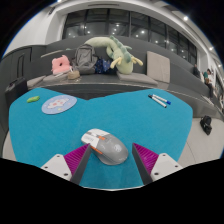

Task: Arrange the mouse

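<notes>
While my fingers stand apart, the mouse (107,148) sits between them on the teal mat (60,130), its grey body just ahead of the magenta pads (79,159) and not pressed by either one that I can see. My gripper (112,163) is therefore unclamped, straddling the mouse near its rear end.

Finding: the mouse lies slightly skewed to the line of my fingers, its nose pointing off toward the left. I judge that closing now would catch it unevenly and might twist it.

Recommendation: square the fingers to the long sides of the mouse first, keep them low to the mat, then close slowly until both pads bear on the flanks.

Other items noted: a pale round disc (58,104) well beyond on the left of the mat, a pen-like object (158,99) on the far right, and plush toys (118,52) on the ledge behind. None obstructs the approach.

Risk: the rounded shell may slip upward under pressure.
</notes>
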`<state>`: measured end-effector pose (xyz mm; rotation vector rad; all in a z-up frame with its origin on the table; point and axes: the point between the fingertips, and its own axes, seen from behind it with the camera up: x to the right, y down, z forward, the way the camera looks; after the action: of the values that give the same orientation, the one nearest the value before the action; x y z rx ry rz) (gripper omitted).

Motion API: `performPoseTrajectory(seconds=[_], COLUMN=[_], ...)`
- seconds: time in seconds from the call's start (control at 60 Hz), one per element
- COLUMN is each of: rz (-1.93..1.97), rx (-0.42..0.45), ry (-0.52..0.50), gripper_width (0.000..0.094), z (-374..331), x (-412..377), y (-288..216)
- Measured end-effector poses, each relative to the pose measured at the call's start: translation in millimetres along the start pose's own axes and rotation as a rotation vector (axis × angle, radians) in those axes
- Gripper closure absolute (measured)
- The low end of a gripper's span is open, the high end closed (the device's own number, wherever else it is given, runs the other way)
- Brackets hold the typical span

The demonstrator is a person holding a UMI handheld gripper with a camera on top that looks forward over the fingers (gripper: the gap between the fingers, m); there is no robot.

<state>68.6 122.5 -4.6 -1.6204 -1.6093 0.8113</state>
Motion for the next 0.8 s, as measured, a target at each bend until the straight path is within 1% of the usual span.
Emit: performPoseTrajectory(seconds=[0.367,0.517,0.55,0.583,0.617,0.667,0.683,0.8], rz=[0.093,0.129,0.121,0.112,0.109,0.105,0.101,0.135], rx=[-0.037,-0.077,-0.093,-0.091,-0.077,-0.072,-0.071,-0.08], ry=[0.056,0.058,0.055,0.055,0.047,0.002,0.005,0.023], gripper_width=[0.0081,0.0074,0.0078,0.0091,0.0129,0.0383,0.0467,0.0566], z=[57.0,68.2,69.3,70.4,71.6,71.5,71.4,66.7], x=[24.7,27.5,26.7,26.6,25.0,12.0,13.2,16.3], y=[-30.0,-23.1,-18.3,-17.7,-20.2,-20.9,-20.6,-21.8])
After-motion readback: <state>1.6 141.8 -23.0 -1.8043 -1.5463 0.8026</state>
